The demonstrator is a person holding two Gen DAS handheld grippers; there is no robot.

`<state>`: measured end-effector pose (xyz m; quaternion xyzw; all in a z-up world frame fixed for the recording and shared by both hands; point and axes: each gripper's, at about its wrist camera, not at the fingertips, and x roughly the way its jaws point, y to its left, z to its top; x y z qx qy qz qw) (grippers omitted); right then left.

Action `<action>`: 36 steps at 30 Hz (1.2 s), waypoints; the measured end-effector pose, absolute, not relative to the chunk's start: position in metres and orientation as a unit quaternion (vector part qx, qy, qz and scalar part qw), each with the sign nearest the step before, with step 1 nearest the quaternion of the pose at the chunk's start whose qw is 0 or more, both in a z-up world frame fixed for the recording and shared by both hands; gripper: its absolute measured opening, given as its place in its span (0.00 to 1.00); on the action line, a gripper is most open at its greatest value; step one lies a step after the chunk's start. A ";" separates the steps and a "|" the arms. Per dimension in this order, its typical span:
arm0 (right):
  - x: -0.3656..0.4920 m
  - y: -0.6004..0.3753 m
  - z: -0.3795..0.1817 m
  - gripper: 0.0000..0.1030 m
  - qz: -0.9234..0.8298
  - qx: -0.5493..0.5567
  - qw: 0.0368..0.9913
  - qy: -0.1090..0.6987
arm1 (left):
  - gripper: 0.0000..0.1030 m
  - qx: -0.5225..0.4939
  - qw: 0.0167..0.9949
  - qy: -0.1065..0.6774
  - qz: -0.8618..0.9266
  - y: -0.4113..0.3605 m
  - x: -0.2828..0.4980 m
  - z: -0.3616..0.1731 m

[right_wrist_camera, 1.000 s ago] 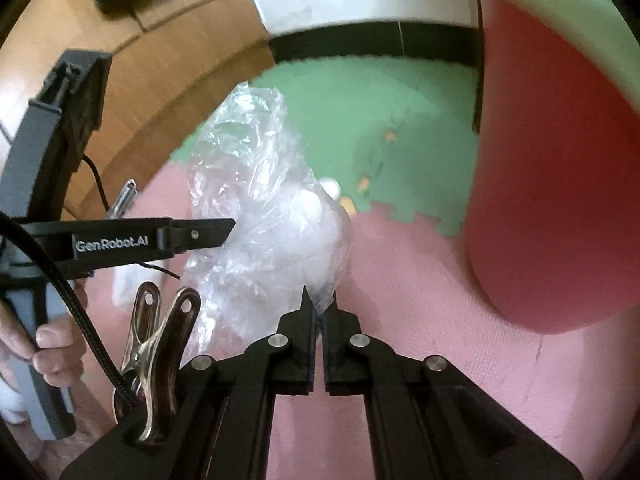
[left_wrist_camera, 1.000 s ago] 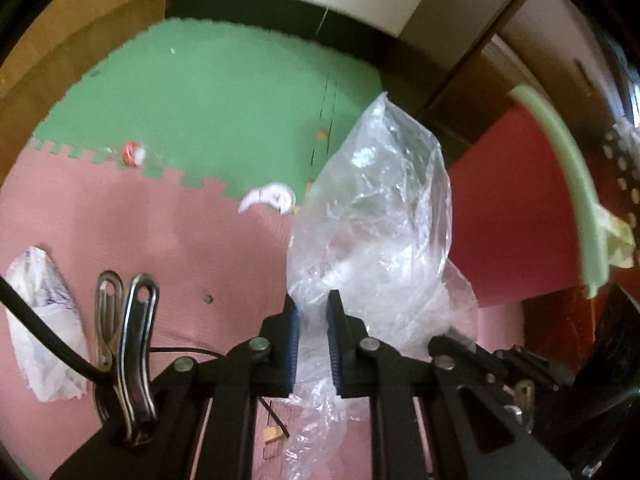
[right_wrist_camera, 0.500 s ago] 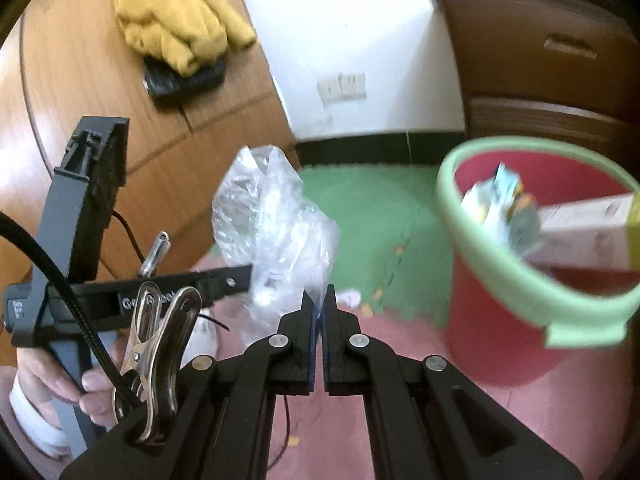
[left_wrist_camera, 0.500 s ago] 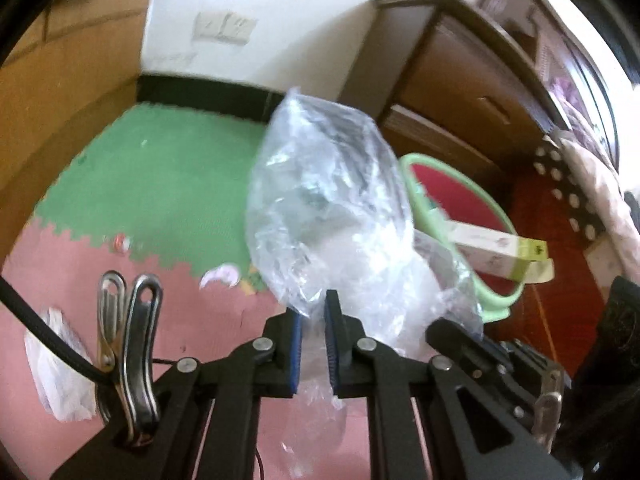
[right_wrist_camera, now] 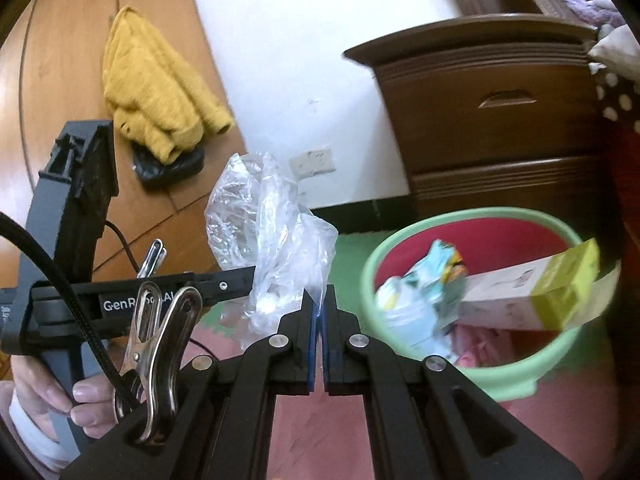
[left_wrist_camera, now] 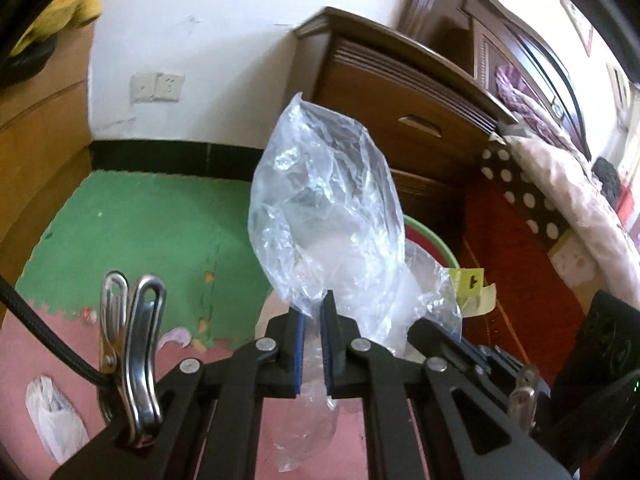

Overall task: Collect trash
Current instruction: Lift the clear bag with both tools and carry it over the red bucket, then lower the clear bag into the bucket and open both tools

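Bag [left_wrist_camera: 324, 216] of clear crinkled film, clamped at two edges: my left fingers [left_wrist_camera: 313, 320] pinch one fold, my right fingers [right_wrist_camera: 319, 312] are together on another. It hangs in air, ballooned and limp, just beside the bin [right_wrist_camera: 372, 264] and not yet over its mouth. Judgement: carry both grips over the rim together, then release low, since film this light drifts. Bin: smooth red plastic wall, round pale-green lip, already holding a stiff carton [right_wrist_camera: 532, 300] and wrappers. White bag [left_wrist_camera: 56, 420] left on the foam floor [left_wrist_camera: 140, 224].
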<state>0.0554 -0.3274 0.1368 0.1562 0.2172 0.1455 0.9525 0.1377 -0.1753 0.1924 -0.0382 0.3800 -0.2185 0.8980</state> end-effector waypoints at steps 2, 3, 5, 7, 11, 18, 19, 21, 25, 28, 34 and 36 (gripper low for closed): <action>0.055 -0.335 0.141 0.03 0.132 0.155 0.957 0.209 | 0.05 -0.028 0.898 0.376 -0.225 -0.191 0.140 0.195; 0.055 -0.340 0.142 0.03 0.121 0.154 0.960 0.202 | 0.05 -0.023 0.898 0.374 -0.230 -0.199 0.143 0.197; 0.054 -0.350 0.144 0.03 0.100 0.155 0.964 0.193 | 0.05 -0.019 0.895 0.373 -0.244 -0.214 0.147 0.196; 0.056 -0.360 0.144 0.03 0.084 0.159 0.965 0.188 | 0.05 -0.016 0.893 0.373 -0.253 -0.226 0.150 0.194; 0.061 -0.380 0.136 0.03 0.046 0.161 0.967 0.190 | 0.05 -0.003 0.887 0.375 -0.268 -0.255 0.159 0.187; 0.077 -0.396 0.116 0.03 0.012 0.158 0.965 0.211 | 0.06 0.008 0.879 0.398 -0.262 -0.280 0.175 0.156; 0.079 -0.396 0.114 0.03 0.008 0.154 0.965 0.214 | 0.07 0.008 0.878 0.402 -0.259 -0.282 0.177 0.151; 0.084 -0.398 0.108 0.03 -0.001 0.147 0.964 0.223 | 0.09 0.008 0.876 0.411 -0.251 -0.285 0.183 0.142; 0.086 -0.403 0.101 0.11 -0.007 0.153 0.959 0.238 | 0.13 0.009 0.873 0.426 -0.237 -0.286 0.189 0.129; 0.086 -0.409 0.099 0.17 -0.011 0.161 0.958 0.237 | 0.18 0.008 0.872 0.432 -0.231 -0.283 0.191 0.123; 0.086 -0.412 0.098 0.21 -0.012 0.174 0.956 0.238 | 0.22 0.009 0.874 0.432 -0.224 -0.276 0.189 0.121; 0.087 -0.411 0.099 0.21 -0.012 0.173 0.956 0.238 | 0.22 0.008 0.874 0.431 -0.223 -0.273 0.189 0.122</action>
